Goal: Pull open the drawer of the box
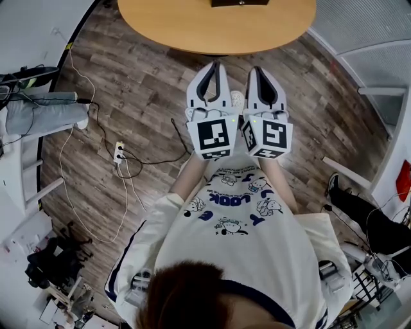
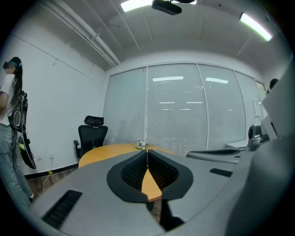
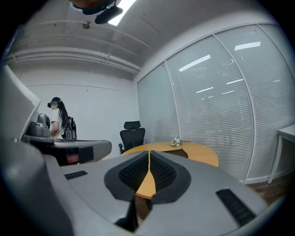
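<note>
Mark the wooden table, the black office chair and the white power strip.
Oval light-wood table (image 1: 192, 26): head view, bare top.
Black high-backed office chair (image 2: 92, 136): left gripper view, backrest.
White power strip (image 1: 119, 153): head view, its body.

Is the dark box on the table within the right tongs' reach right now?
Probably not yet: the right tongs hang shut, short of the table, with the box farther in on it. Nothing blocks the way.

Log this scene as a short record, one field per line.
left gripper: jaws shut, empty, over the floor short of the table
right gripper: jaws shut, empty, close beside the left
table: wooden, ahead of both grippers
box: dark thing at the table's far edge, mostly cropped
floor: cables and a power strip at left
</note>
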A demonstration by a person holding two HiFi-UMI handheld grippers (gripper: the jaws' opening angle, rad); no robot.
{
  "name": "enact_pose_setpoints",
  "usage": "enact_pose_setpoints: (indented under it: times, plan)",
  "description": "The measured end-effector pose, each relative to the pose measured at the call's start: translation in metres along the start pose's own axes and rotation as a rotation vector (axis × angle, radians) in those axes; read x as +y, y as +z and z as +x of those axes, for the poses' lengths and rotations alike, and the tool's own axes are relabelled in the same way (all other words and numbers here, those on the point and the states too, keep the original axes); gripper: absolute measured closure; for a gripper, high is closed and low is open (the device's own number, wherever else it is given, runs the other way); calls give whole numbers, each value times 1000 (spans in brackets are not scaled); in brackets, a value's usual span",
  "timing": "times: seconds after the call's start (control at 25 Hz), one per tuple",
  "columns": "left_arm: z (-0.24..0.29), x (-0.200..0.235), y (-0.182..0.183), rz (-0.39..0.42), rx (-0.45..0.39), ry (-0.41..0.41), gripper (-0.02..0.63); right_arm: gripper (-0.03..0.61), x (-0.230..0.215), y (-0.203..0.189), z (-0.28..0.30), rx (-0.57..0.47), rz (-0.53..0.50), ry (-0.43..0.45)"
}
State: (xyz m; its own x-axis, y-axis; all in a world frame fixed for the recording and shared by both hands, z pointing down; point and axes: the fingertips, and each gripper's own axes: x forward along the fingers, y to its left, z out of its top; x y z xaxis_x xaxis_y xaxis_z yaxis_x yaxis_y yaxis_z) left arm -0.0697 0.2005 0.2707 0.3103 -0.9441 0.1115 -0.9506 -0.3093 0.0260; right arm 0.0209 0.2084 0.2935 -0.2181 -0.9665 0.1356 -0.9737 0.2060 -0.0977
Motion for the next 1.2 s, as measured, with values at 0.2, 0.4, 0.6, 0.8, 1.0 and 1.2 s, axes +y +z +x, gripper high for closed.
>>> enact_pose_setpoints:
  times: [0.2, 0.4, 0.6, 0.8, 1.0, 1.2]
  plan:
    - [22, 2, -2, -2, 12, 12, 592, 546, -9, -2, 20, 14, 2, 11]
    - [47, 4, -1, -2, 15, 27, 592, 546, -21, 1, 45, 16, 3, 26]
    - [78, 8, 0, -1, 20, 45, 592, 546, -32, 2, 75, 25, 3, 48]
    - [114, 10, 6, 1, 22, 58, 592, 546, -45, 7, 109, 37, 2, 74]
    - [147, 13, 8, -4, 37, 78, 592, 546, -60, 12, 140, 52, -2, 91]
    - [180, 10, 6, -11, 50, 100, 592, 546, -80, 14, 168, 65, -5, 109]
